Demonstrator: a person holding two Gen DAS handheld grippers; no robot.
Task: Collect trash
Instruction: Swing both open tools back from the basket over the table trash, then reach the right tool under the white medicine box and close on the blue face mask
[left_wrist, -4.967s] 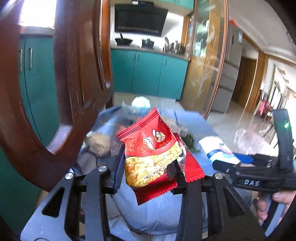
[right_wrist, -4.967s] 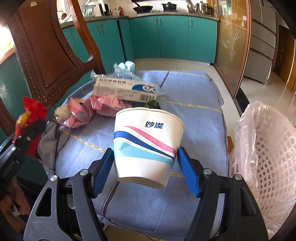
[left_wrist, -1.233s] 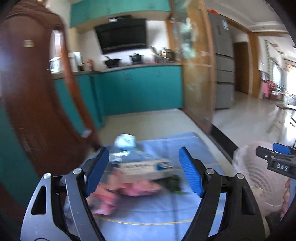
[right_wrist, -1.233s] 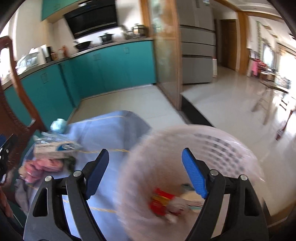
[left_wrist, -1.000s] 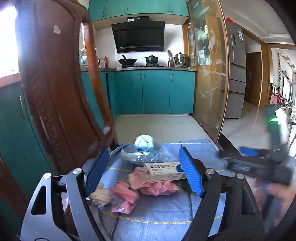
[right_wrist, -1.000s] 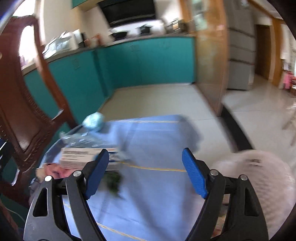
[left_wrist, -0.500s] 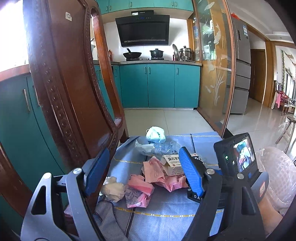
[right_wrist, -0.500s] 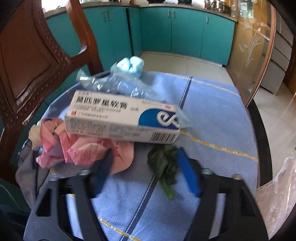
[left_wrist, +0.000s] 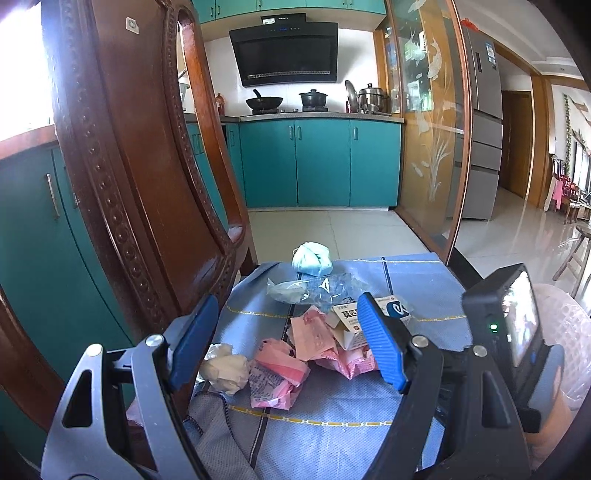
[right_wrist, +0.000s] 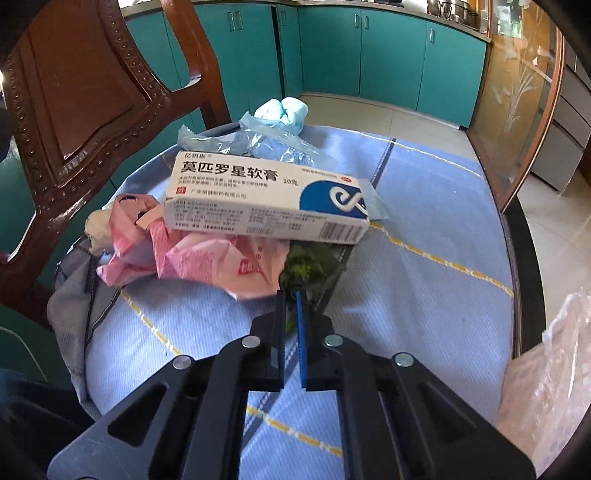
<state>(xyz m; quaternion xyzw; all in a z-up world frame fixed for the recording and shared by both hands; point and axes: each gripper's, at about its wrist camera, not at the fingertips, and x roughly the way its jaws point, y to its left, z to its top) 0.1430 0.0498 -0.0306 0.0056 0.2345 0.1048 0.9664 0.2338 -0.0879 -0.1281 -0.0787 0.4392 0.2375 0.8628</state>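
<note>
- Right gripper (right_wrist: 291, 306) is down at the green leafy scrap (right_wrist: 306, 269), jaws pinched together on its near edge; a low, steep reach suits something that limp.
- The ointment box (right_wrist: 266, 195) overhangs the scrap, propped on pink wrappers (right_wrist: 207, 258).
- Left gripper (left_wrist: 284, 343) hovers over the bench (left_wrist: 332, 435), jaws wide apart and empty, likely lining up the pink wrappers.
- The lined basket (right_wrist: 554, 387) waits at the right edge, handy for drops.
</note>
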